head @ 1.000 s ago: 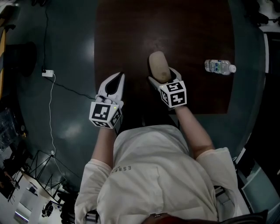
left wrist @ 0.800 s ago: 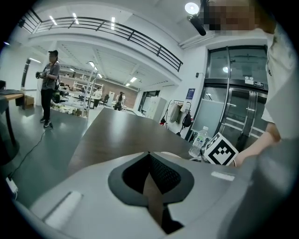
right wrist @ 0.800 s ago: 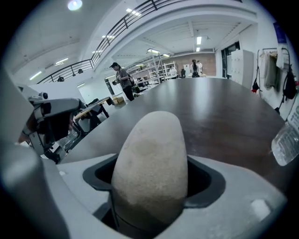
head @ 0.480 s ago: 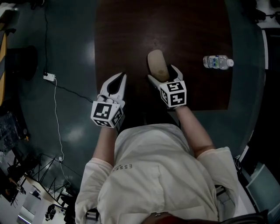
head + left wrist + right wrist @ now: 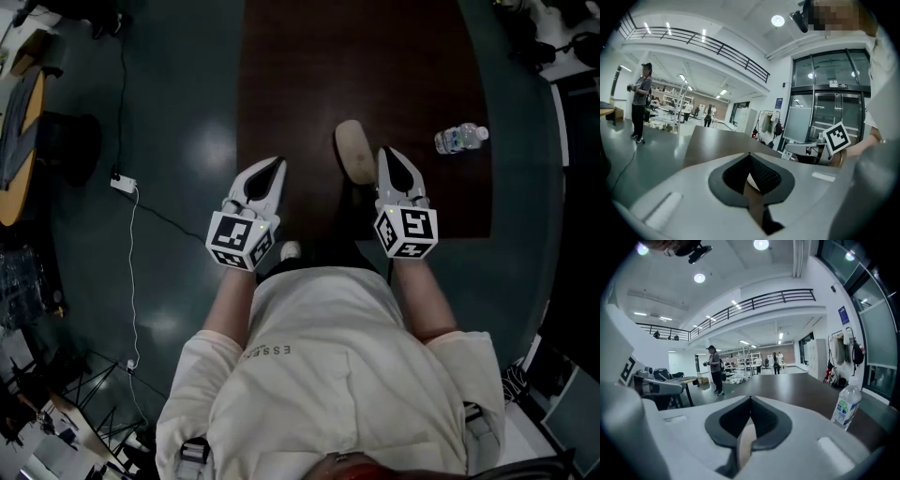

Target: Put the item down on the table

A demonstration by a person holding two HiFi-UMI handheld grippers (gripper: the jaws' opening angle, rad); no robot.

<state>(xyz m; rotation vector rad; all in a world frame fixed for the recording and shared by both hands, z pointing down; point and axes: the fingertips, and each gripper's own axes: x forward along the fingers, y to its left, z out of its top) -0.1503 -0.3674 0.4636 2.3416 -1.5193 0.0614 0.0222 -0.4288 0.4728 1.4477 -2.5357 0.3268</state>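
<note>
The item, a beige oblong object (image 5: 354, 150), lies on the dark brown table (image 5: 309, 66) near its front edge. My right gripper (image 5: 388, 151) hovers just right of it, apart from it, jaws shut with nothing between them. In the right gripper view the closed jaws (image 5: 751, 398) meet in a line, and a strip of the beige item (image 5: 744, 446) shows through the gap below them. My left gripper (image 5: 277, 162) hangs at the table's front left, to the item's left, jaws shut and empty. Its own view shows the closed jaws (image 5: 750, 153) pointing over the tabletop.
A small water bottle (image 5: 459, 138) lies on the table to the right; it appears in the right gripper view too (image 5: 846, 406). A cable with a white plug block (image 5: 124, 183) runs over the floor on the left. A person (image 5: 713, 369) stands beyond the table.
The right gripper held the beige item between its jaws; now it has let go, moved off to the right and shut. The item rests on the table. The left gripper has hardly moved.
</note>
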